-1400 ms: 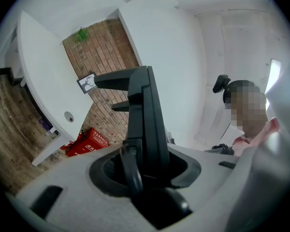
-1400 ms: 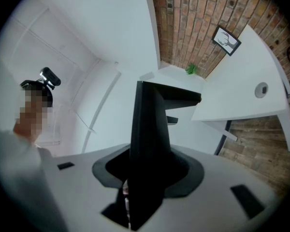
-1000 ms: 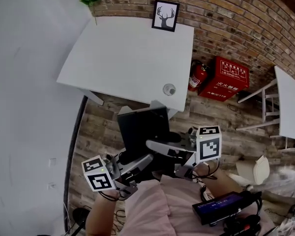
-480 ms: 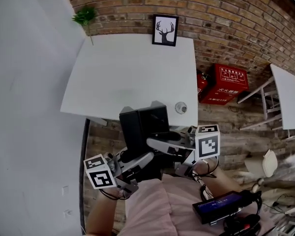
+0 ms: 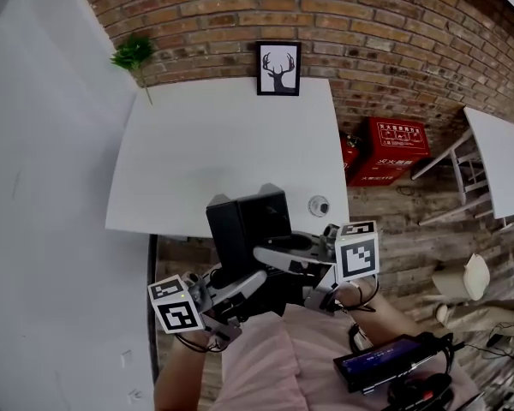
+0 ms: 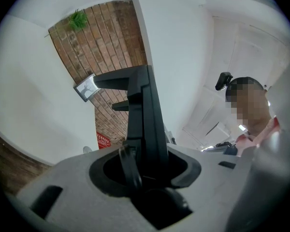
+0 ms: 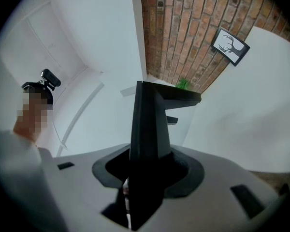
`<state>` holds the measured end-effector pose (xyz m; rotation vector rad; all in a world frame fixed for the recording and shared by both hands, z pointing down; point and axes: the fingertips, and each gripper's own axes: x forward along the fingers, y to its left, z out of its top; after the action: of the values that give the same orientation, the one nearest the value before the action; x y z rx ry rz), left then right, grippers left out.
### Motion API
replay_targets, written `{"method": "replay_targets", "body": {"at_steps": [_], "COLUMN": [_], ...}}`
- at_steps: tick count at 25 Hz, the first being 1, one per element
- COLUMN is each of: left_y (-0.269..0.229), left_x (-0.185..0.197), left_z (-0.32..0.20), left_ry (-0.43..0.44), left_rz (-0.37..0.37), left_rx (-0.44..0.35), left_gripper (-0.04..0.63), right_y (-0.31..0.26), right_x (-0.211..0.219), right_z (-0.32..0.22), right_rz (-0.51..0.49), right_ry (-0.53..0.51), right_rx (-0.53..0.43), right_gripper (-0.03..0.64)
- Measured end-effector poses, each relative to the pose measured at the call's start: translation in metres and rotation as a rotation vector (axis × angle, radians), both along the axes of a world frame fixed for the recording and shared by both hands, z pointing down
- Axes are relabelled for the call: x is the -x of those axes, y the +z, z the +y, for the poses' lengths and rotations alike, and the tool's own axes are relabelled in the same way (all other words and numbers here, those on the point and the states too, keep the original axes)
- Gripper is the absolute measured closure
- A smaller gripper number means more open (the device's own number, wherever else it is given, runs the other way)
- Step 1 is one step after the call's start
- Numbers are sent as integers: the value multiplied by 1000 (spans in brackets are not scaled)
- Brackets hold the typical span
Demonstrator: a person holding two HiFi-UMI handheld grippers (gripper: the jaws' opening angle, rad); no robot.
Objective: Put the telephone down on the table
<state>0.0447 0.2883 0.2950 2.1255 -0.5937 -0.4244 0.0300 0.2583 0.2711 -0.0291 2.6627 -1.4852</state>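
Only overhead do left tool point(image 5: 242, 283) and right tool point(image 5: 276, 254) show together, clamping the telephone point(image 5: 248, 223).

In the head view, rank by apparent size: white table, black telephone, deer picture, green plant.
1. white table
2. black telephone, though it is nearest the camera
3. deer picture
4. green plant

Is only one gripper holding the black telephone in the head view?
No, the left gripper and the right gripper both grip the telephone at its near end.
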Motion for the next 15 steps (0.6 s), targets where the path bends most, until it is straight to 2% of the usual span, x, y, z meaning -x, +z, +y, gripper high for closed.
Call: {"method": "replay_targets", "body": {"at_steps": [15], "left_y": [23], "left_x": [14], "left_z": [-96], "left_ry": [-4], "left_rz": [-31], "left_rx": [88], "left_gripper": [430], "right_y": [24], "right_x": [15], "right_z": [-98], "right_rz": [1], "right_ry": [-24], "right_rx": [71], "right_gripper": [446]}}
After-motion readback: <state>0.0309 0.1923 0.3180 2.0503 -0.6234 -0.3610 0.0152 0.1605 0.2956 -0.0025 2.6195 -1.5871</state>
